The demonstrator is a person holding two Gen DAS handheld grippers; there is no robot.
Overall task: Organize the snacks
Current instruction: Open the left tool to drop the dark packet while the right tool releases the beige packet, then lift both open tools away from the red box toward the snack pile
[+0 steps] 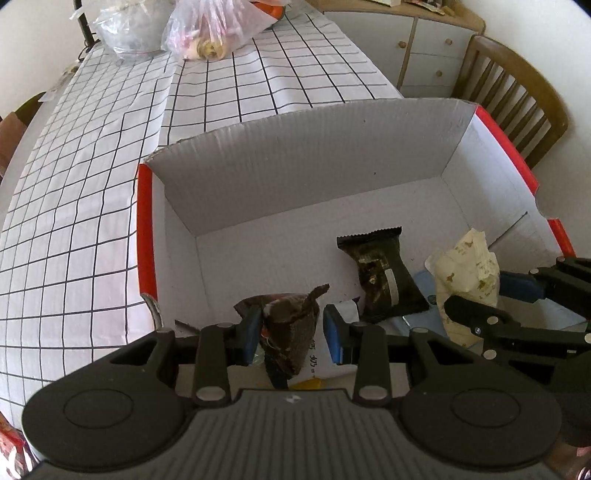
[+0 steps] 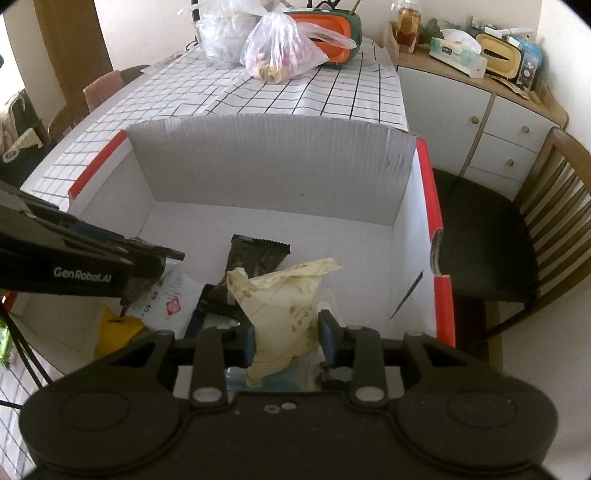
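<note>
Box (image 1: 306,162) on table (image 1: 92,184), snack packets (image 1: 384,280) inside, bags (image 1: 218,26) behind

brown packet (image 1: 290,332), cream packet (image 2: 282,314), black packet (image 1: 384,277) in box (image 1: 295,155)

yellow pkt (image 2: 117,329) partly hidden by left gripper (image 2: 122,254) | white pkt (image 2: 173,295) print unreadable

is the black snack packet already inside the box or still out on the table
Inside. The black snack packet lies flat on the floor of the box, beyond both grippers, gripped by neither.
</note>
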